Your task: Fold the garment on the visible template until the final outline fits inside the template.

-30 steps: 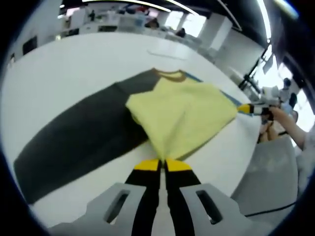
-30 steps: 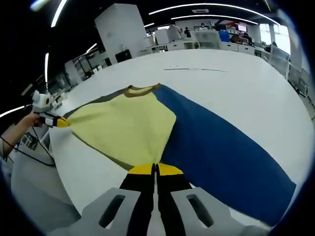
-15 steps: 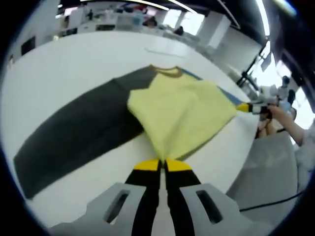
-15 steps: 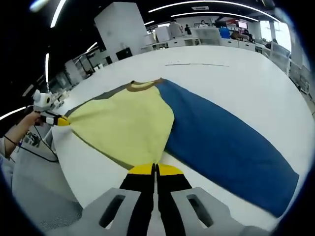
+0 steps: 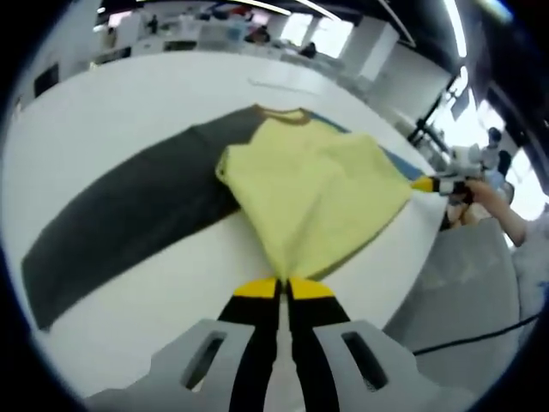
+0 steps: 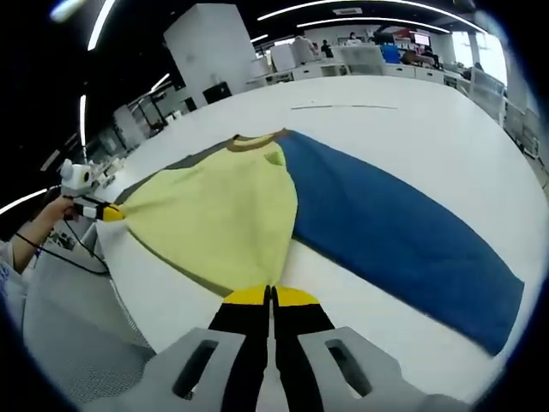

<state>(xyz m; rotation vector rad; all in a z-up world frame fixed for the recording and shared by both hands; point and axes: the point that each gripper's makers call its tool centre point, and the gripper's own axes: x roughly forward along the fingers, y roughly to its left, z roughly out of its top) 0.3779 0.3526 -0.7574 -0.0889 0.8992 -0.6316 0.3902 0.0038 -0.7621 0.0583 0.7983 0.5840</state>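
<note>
Nearest, left gripper (image 5: 284,284) with jaws closed tight on one corner of the yellow shirt (image 5: 317,193). Same for the right gripper (image 6: 270,294), jaws pressed together on the other corner of the shirt. Shirt body lifted and stretched between both grippers, collar end resting on the white counter (image 6: 412,137). Beyond the shirt on one side, a long grey sleeve (image 5: 129,219) lying flat; on the other side, a long blue sleeve (image 6: 395,236). No template outline clear enough to confirm. Possible trouble from here: uneven pull, causing a slanted fold; weak pinch, causing a dropped corner; sleeves dragged off line, leaving the outline too wide.
</note>
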